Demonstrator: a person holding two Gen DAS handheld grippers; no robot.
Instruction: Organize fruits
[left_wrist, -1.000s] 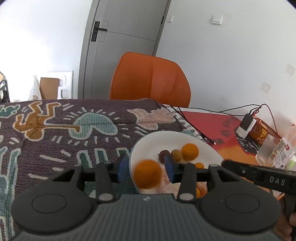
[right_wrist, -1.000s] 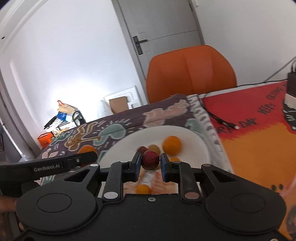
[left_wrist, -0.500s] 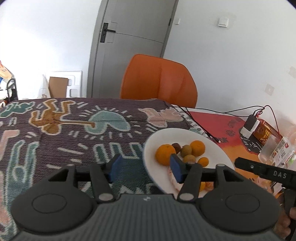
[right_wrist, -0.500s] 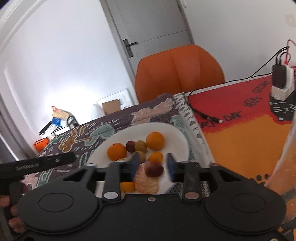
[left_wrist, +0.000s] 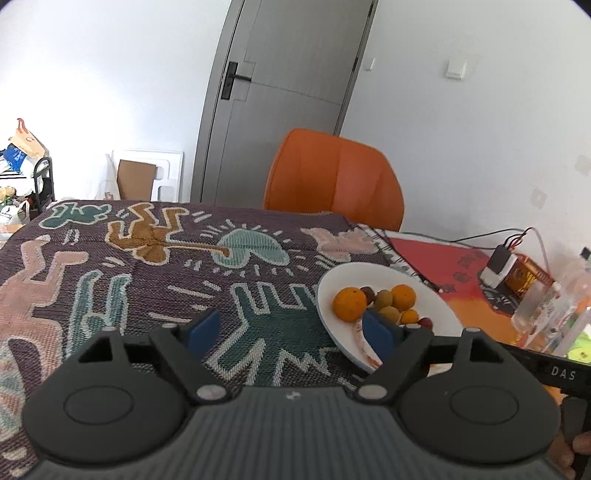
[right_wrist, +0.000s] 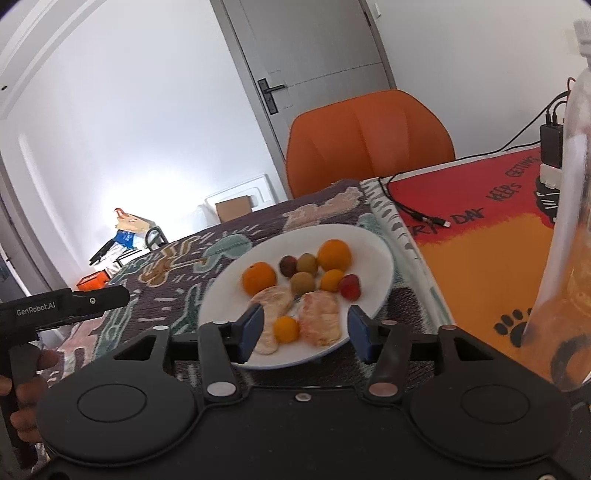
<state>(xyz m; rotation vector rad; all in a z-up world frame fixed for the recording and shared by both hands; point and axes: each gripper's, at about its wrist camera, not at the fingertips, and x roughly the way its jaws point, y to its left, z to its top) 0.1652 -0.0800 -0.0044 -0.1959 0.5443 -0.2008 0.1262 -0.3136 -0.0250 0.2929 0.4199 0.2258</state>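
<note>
A white plate (right_wrist: 373, 254) on the patterned tablecloth holds several fruits: two oranges (right_wrist: 258, 277) (right_wrist: 334, 254), small orange kumquats (right_wrist: 286, 329), green-brown fruits (right_wrist: 302, 282), a dark plum (right_wrist: 287, 265), a red fruit (right_wrist: 349, 287) and peeled pale segments (right_wrist: 320, 317). My right gripper (right_wrist: 304, 334) is open and empty, just above the plate's near rim. My left gripper (left_wrist: 291, 332) is open and empty, over the cloth left of the plate (left_wrist: 332, 332). The orange (left_wrist: 349, 303) lies on the plate there.
An orange chair (right_wrist: 369, 142) stands behind the table. A red and orange mat (right_wrist: 472, 236) with cables and a charger (right_wrist: 552, 142) lies right of the plate. A clear bottle (right_wrist: 569, 236) stands close at the right. The patterned cloth (left_wrist: 147, 266) spreads left.
Both grippers opened and let go of their fruit: the orange from the left and the red fruit from the right now lie on the plate. Both grippers pulled back and up.
</note>
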